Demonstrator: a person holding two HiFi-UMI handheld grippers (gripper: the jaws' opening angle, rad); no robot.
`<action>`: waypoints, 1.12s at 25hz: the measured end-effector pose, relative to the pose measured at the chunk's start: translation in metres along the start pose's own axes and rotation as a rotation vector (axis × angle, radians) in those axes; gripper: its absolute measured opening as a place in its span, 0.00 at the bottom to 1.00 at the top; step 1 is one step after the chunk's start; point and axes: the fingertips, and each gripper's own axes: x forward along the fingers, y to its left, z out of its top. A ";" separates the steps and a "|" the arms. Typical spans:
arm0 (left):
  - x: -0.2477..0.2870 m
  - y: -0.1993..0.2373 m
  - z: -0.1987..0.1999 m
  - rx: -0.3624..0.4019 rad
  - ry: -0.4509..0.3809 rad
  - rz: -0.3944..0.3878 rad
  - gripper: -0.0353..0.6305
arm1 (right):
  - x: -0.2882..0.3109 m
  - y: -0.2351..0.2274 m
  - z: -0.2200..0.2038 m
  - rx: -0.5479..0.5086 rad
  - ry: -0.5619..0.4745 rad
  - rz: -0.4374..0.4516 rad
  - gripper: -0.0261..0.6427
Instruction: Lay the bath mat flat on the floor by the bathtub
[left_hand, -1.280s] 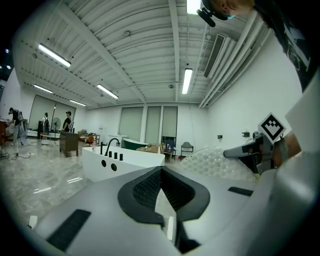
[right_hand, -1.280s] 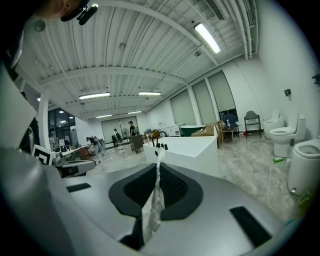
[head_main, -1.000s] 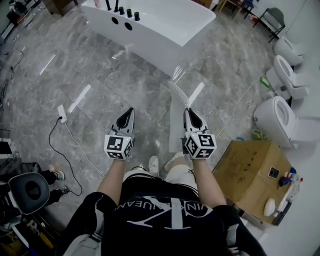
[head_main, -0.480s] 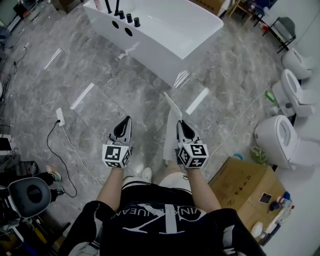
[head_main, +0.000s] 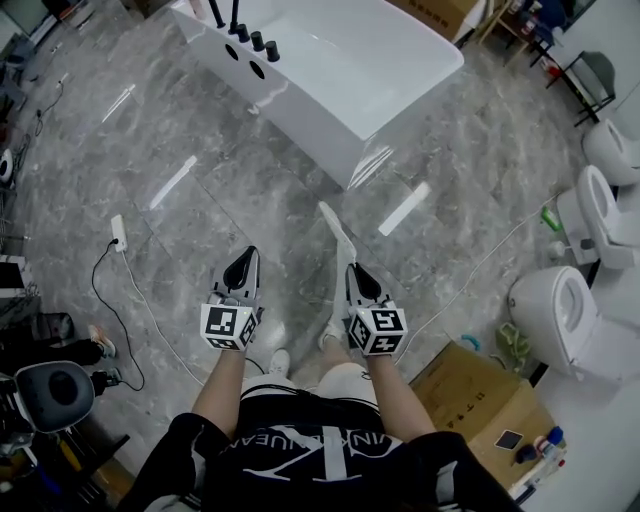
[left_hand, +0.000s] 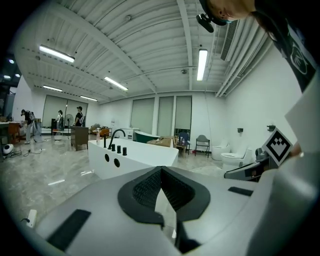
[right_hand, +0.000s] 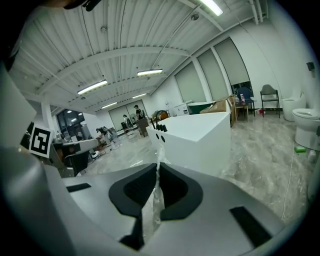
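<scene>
While held clear of the grey marbled floor (head_main: 120, 170), short of the near end of the white bathtub (head_main: 330, 60), counts as not yet laid: bath mat (head_main: 338, 235), carried in the air ahead of the person.

Handling, judged: light, limp and soft. Thin film-like sheet, likely to droop, fold onto itself, and cling or slide on polished stone. Best taken along one edge at two well-spread corners, so as to hang open and lower flat. Held at a single point, likely to bunch into a rope.

Appearance: looks clear to milky and crinkled. Shows nearly edge-on as a pale narrow strip reaching forward toward the tub. Full outline not made out.

Right gripper (head_main: 354, 272): jaws closed tight on the mat's edge, with wrinkled film standing up past the tips.

Left gripper (head_main: 245, 262): jaws brought together at the tips. Pale sliver between the pads, not confirmable as mat.
</scene>
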 end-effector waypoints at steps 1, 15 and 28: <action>0.005 -0.001 -0.001 -0.003 0.003 0.008 0.08 | 0.004 -0.005 0.001 -0.002 0.007 0.005 0.09; 0.068 -0.014 -0.029 -0.043 -0.016 0.071 0.08 | 0.081 -0.037 -0.020 -0.033 0.076 0.115 0.09; 0.077 0.068 -0.065 -0.039 0.044 0.114 0.08 | 0.185 0.053 -0.039 0.074 0.080 0.234 0.09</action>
